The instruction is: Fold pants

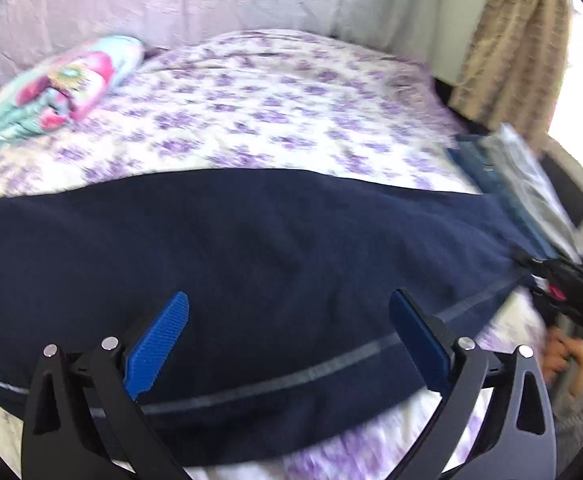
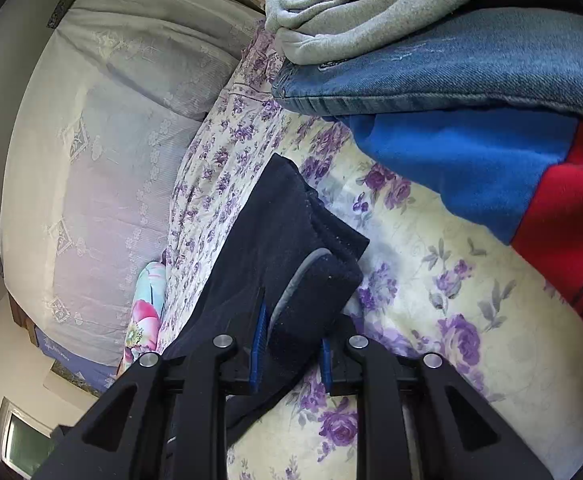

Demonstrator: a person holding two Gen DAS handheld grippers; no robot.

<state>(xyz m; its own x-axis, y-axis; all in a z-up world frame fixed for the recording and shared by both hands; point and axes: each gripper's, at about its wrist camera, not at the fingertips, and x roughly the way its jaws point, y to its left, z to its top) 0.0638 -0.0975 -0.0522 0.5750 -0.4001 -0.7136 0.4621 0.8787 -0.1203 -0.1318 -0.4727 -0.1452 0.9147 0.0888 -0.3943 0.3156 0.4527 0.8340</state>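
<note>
Pants mid-fold on bed
Right hand-held gripper (image 2: 291,344) clamped on navy pants (image 2: 267,240); left hand-held gripper (image 1: 287,320) wide open, needing hem grasp next.

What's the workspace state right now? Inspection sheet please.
Surface: bed with purple-floral sheet.
Job's things: navy pants laid across the sheet, grey side stripe up.
Clutter: stack of folded clothes; floral bundle.
Grippers: left gripper open above the pants; right gripper shut on the pants' end.
Cables: nothing seen.
Surroundings: white embroidered cover, beige curtain.
</note>
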